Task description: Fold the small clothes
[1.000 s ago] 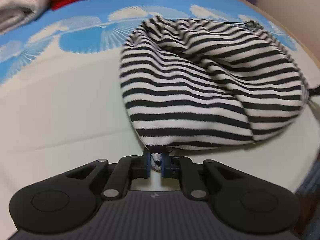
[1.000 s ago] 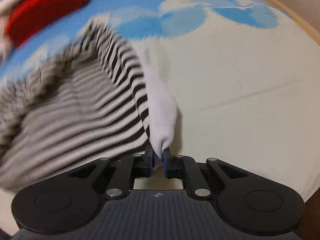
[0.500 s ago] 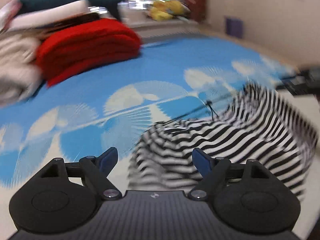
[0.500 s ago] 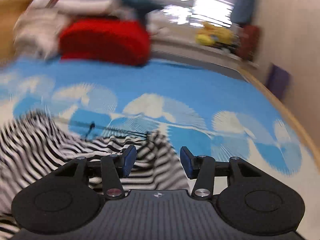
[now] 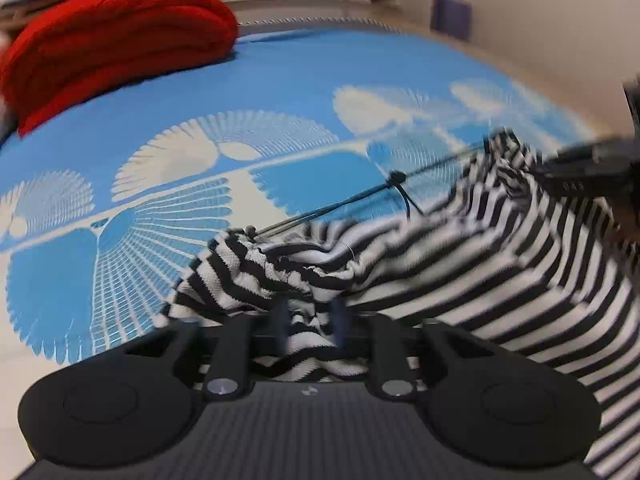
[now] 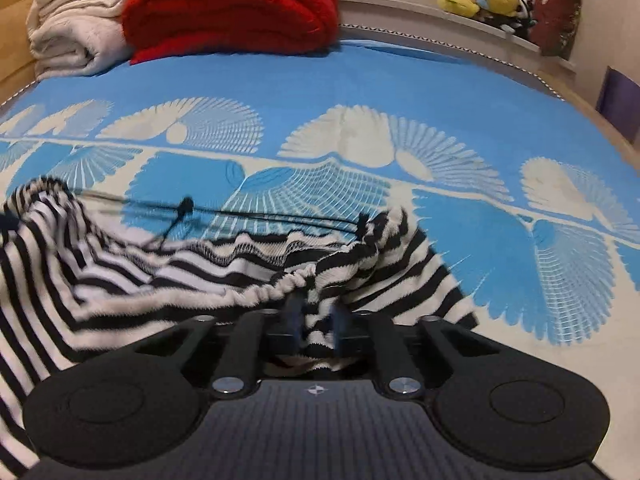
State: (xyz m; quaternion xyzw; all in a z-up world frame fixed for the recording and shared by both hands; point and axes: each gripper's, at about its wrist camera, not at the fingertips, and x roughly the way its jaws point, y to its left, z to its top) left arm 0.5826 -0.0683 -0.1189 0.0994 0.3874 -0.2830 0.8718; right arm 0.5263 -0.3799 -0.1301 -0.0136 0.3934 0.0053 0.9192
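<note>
Left hand-held gripper (image 5: pixel 309 322): jaws closing, a bunched fold of the striped garment (image 5: pixel 460 280) between the blue pads, apparently pinched, though blur softens the contact. Striped garment: black-and-white knit, spread rumpled on the bed (image 5: pixel 280 92), a black drawstring (image 5: pixel 396 180) across its upper edge. Right hand-held gripper (image 6: pixel 316 320): jaws closing on the garment's opposite edge, fabric between the pads. Red blanket (image 6: pixel 232 8): folded, at the bed's far end, well apart.
</note>
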